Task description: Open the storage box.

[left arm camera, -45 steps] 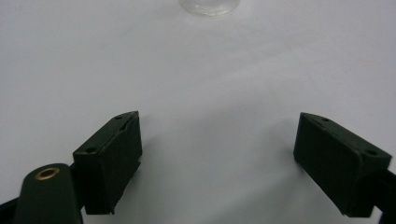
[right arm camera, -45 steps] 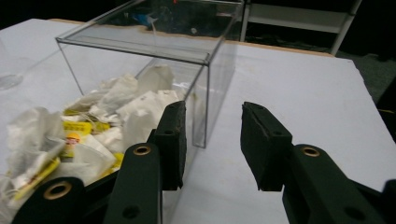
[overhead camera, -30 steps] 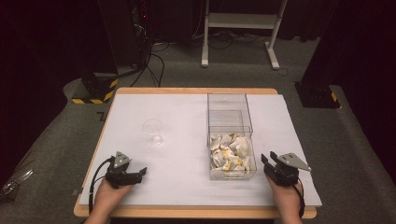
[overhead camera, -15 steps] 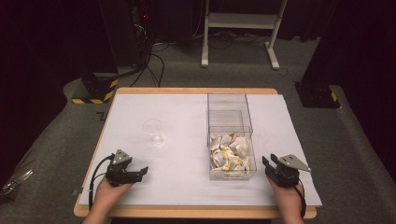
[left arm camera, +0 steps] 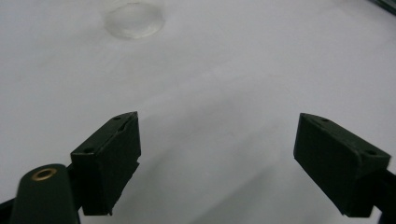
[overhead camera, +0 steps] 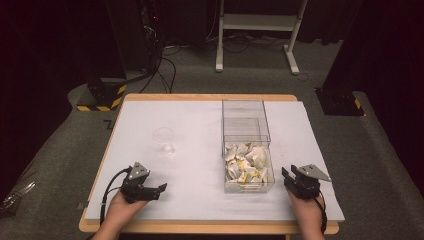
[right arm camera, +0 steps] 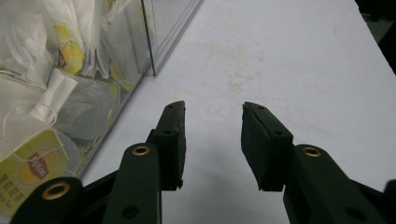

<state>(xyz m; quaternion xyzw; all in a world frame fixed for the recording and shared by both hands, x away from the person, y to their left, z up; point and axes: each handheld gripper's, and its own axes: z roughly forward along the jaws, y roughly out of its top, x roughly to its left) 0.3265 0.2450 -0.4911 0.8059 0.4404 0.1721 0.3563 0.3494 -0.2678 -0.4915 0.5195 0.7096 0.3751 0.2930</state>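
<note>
Tea bags (overhead camera: 247, 162) sit heaped in the near half of the clear box (overhead camera: 245, 120) on the bench (overhead camera: 200, 190), beside the right hand-held gripper (overhead camera: 289, 179), narrow and empty. Left hand-held gripper (overhead camera: 159, 190): wide, empty, having just spread further. They look light and floppy, so pinch 1 by its paper tag or string.

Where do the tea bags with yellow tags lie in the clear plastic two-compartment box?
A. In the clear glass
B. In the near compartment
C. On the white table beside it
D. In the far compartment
B: the tea bags with yellow tags fill the near compartment of the clear plastic two-compartment box, while its far compartment holds none.
</note>
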